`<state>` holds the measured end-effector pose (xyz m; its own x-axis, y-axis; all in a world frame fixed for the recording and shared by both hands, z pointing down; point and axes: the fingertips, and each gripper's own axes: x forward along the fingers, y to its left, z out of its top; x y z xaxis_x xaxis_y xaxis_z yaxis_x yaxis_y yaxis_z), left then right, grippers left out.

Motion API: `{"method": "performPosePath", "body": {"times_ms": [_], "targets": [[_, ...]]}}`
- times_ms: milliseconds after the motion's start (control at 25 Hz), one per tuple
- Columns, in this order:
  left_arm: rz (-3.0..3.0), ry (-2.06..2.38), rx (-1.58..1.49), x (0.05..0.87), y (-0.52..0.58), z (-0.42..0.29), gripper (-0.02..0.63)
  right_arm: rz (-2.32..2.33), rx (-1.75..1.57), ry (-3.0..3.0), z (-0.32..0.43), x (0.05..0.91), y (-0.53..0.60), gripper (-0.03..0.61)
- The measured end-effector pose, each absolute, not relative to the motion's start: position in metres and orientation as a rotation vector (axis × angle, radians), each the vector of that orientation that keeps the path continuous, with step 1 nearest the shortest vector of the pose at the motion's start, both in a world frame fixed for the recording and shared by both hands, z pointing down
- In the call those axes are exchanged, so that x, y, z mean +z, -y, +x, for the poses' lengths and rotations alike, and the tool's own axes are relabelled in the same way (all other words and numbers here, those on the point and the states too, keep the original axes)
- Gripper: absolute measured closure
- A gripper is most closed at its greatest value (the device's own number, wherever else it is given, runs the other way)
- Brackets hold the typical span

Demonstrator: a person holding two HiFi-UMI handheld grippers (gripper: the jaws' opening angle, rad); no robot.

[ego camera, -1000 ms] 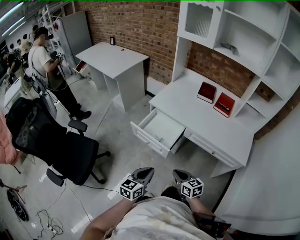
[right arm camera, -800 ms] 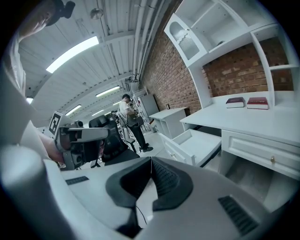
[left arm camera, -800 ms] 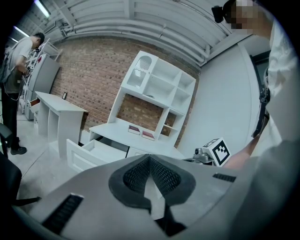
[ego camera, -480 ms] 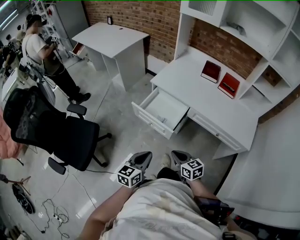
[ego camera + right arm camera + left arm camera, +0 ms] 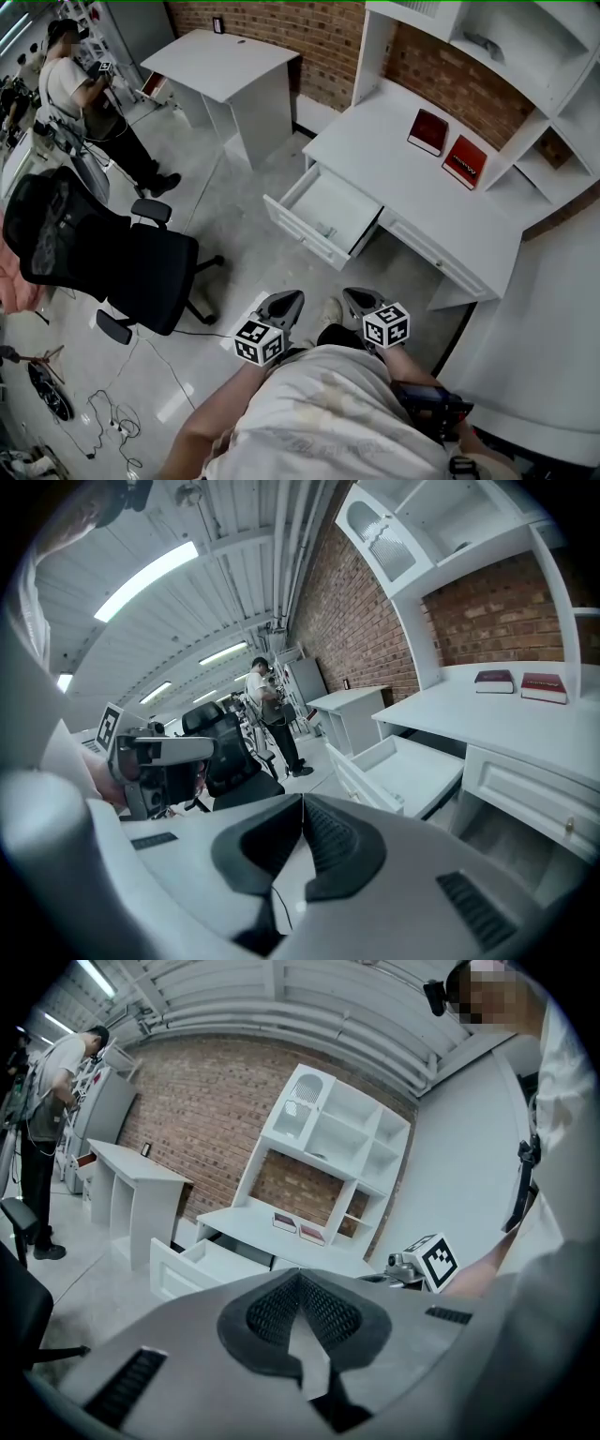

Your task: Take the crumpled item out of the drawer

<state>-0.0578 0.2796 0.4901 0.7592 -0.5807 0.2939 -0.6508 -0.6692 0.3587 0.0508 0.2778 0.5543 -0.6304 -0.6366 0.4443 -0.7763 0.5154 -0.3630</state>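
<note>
chair (image 5: 141,272) stands left of the open drawer (image 5: 305,230), two books (image 5: 428,131) on desk (image 5: 394,183).

White desk (image 5: 412,202): smooth painted finish, a soft sheen across the top. Its drawer (image 5: 330,208) has the same white paint, inside and out. Behind it is the brick wall (image 5: 281,28), rough and matt. By the desktop's back edge lie a red book (image 5: 427,131) and a second book (image 5: 464,161), both with smooth, faintly shiny covers. The grey floor (image 5: 225,253) is polished and catches the light. Office chair (image 5: 103,253): black, matt, the back looks like mesh. Left gripper (image 5: 284,302) and right gripper (image 5: 356,300): matt grey plastic shells, with black ribbed pads (image 5: 272,1312) that look rubbery.
</note>
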Motion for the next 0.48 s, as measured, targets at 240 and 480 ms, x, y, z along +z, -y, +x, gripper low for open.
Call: {"method": "performPosePath", "body": {"times_ms": [240,480], "targets": [[2.502,0.93,0.201,0.486,-0.257,-0.04,0.594,1.16,0.794,2.511,0.063,0.556,-0.255,0.555],[2.472,0.943,0.205,0.488,-0.232,-0.026,0.594,1.141,0.799,2.509,0.077,0.555,-0.224,0.555]]}}
